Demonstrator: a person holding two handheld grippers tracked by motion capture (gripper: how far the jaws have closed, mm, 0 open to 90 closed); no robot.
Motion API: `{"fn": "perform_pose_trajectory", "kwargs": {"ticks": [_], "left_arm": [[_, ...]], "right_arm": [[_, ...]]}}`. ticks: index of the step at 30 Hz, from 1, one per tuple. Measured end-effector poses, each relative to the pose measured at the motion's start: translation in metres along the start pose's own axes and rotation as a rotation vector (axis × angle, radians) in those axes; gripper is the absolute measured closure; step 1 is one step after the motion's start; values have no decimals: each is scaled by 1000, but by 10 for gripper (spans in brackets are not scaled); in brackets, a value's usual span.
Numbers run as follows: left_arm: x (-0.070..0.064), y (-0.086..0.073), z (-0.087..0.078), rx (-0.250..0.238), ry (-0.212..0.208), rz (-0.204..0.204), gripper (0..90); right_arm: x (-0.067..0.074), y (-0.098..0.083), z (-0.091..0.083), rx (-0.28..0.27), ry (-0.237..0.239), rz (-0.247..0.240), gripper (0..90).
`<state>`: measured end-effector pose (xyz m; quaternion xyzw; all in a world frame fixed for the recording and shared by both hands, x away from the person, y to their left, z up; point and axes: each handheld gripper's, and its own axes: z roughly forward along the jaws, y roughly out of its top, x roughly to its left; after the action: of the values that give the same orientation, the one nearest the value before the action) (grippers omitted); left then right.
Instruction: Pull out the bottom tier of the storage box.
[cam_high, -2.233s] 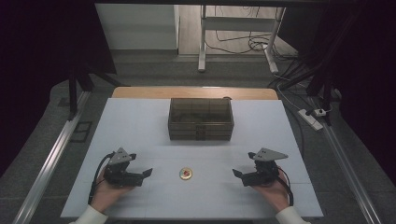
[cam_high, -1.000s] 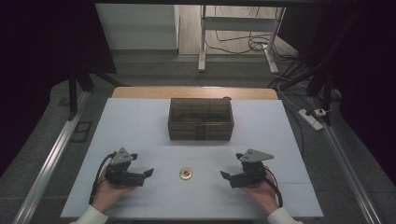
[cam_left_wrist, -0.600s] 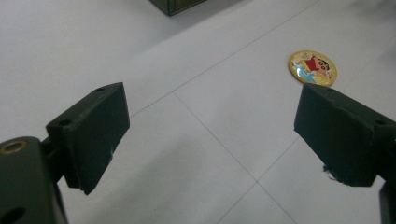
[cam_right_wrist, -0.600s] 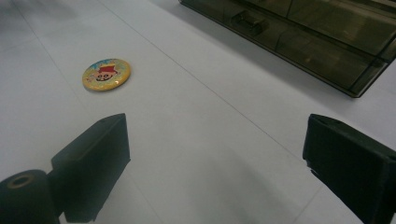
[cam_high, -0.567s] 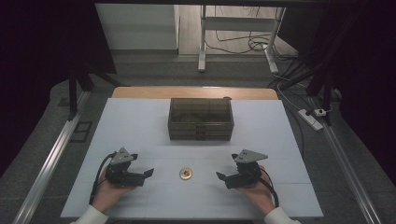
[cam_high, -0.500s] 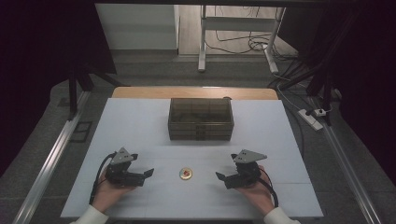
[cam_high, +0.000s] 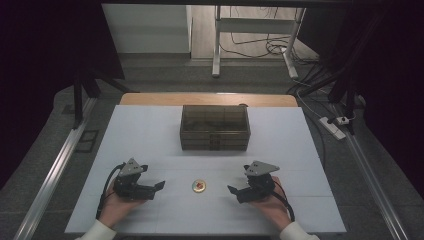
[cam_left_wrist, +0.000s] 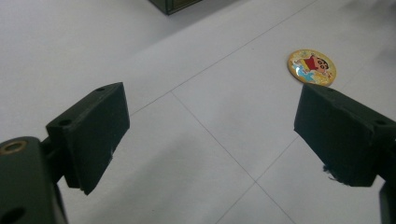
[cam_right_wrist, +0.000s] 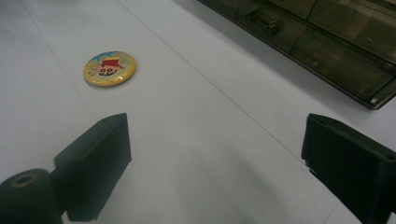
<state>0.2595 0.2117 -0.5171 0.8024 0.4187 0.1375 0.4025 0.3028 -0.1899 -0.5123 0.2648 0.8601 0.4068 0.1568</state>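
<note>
Left gripper, lower left of the high view: jaws wide apart, empty, resting on the white table. Its place matches the earlier frames.

Round badge, lower centre, lies flat on the table between both grippers, touching neither. Judged light, rigid, glossy and thin, so likely to slip; best taken across its rim, jaws low to the surface.

Right gripper, lower right: jaws also apart and empty. It has moved left, closer to the badge. Drawer box stands at centre, closed.
</note>
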Motion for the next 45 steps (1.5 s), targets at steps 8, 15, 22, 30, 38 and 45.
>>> {"fn": "perform_pose_trajectory", "kwargs": {"ticks": [8, 15, 22, 30, 38, 45], "left_arm": [[0, 0, 0, 0, 0, -1, 101], [0, 0, 0, 2, -1, -1, 101], [0, 0, 1, 4, -2, -2, 100], [0, -1, 1, 7, -3, -5, 100], [0, -1, 2, 8, -4, -6, 100], [1, -1, 2, 11, -6, -7, 100]], "right_arm": [[4, 3, 3, 21, -28, -60, 89], [7, 6, 6, 28, -52, -112, 100], [10, 10, 7, 43, -71, -156, 116], [15, 13, 10, 61, -99, -223, 120], [18, 18, 13, 70, -136, -282, 128], [21, 21, 15, 78, -162, -325, 130]]}}
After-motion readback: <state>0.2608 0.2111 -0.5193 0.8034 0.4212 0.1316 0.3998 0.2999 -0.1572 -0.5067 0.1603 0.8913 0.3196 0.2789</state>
